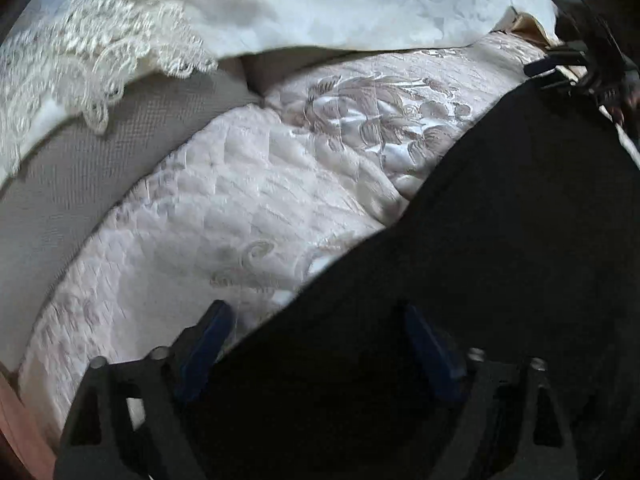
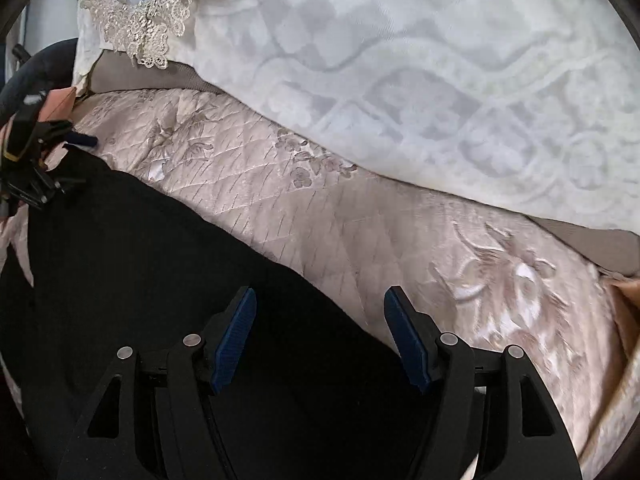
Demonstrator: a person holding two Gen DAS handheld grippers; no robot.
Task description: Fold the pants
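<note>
The black pants (image 2: 132,280) lie spread on a quilted pink bedspread (image 2: 320,208) with embroidered floral motifs, their upper edge running diagonally across the right wrist view from upper left to lower right; which end is the waistband cannot be told, since the dark cloth shows no detail. In the left wrist view the pants (image 1: 500,260) fill the lower right, their edge rising from lower left to upper right. The right gripper (image 2: 320,336) hovers over that edge with its blue-padded fingers (image 2: 234,344) spread wide: one pad stands over the black cloth, the other at the border between pants and bedspread, and nothing is gripped. The left gripper (image 1: 316,344) is likewise wide open and holds nothing, one pad over the bedspread beside the pants, the other over the black cloth; whether the pads touch the fabric cannot be told. Beyond the pants, past the bedspread, lies a pale patterned cover (image 2: 440,60) with a lace trim (image 2: 140,28).
</note>
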